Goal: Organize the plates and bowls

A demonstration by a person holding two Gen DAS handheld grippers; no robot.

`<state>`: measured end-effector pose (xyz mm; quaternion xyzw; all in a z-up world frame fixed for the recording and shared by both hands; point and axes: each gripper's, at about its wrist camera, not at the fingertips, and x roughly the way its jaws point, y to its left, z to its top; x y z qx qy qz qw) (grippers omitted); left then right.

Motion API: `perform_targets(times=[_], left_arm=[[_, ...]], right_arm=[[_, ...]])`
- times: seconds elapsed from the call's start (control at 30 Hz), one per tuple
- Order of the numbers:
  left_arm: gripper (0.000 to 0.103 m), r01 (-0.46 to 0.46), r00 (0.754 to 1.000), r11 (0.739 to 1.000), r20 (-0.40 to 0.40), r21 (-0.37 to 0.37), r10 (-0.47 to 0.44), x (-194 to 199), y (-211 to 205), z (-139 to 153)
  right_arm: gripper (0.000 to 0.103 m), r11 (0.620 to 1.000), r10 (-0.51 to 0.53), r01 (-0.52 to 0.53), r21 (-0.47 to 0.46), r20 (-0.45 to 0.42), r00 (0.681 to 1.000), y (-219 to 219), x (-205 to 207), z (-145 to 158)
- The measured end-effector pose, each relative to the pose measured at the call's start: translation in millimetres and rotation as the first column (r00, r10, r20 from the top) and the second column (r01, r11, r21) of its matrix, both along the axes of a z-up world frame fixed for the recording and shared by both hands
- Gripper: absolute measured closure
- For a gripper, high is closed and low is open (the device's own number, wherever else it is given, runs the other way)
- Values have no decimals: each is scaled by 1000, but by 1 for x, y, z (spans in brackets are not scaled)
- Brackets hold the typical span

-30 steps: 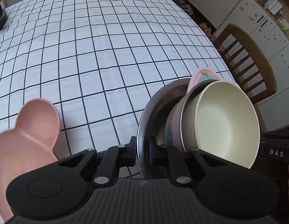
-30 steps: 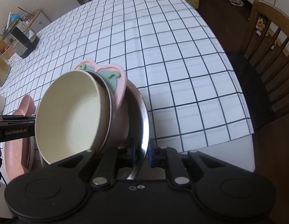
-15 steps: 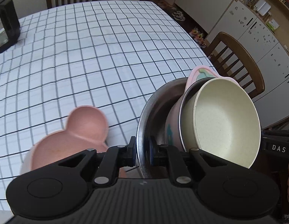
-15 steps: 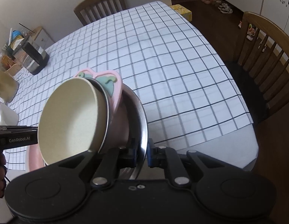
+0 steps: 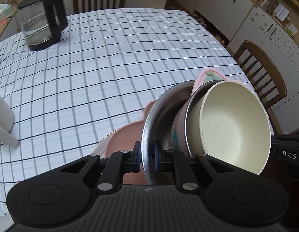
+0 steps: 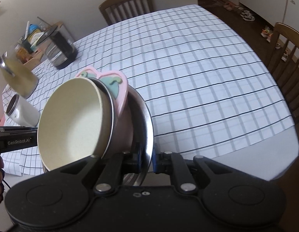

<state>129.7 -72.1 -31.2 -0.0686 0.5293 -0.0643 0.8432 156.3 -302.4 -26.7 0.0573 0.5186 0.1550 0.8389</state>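
A stack of nested dishes hangs in the air between both grippers. Its outer piece is a steel bowl (image 5: 161, 116) (image 6: 143, 116). Inside sit a pink heart-shaped bowl (image 5: 205, 77) (image 6: 116, 83) and a cream bowl (image 5: 234, 125) (image 6: 72, 119). My left gripper (image 5: 147, 159) is shut on the steel rim from one side. My right gripper (image 6: 146, 159) is shut on the rim from the opposite side. Below the stack, a pink bear-shaped plate (image 5: 124, 139) lies on the checked tablecloth (image 5: 110, 58), partly hidden by the steel bowl.
A glass kettle with a black handle (image 5: 41, 21) (image 6: 60, 52) stands at the far left of the table. A white cup (image 6: 21, 114) and a blurred metal-topped jar (image 6: 18, 77) sit near it. Wooden chairs (image 5: 265, 77) (image 6: 288, 58) ring the table.
Both grippers have risen and drawn back with the stack, so more of the table and the kettle show. The pink bear plate now sits under the stack instead of at the left.
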Motion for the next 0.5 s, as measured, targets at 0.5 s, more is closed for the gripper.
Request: perform_targets(times=[0.5], left_arm=[[91,22,999,999,-43,49,-20,-16,35,-31]], right_arm=[[91,1000,2,-2,-7,-60,998,53,-25,-42]])
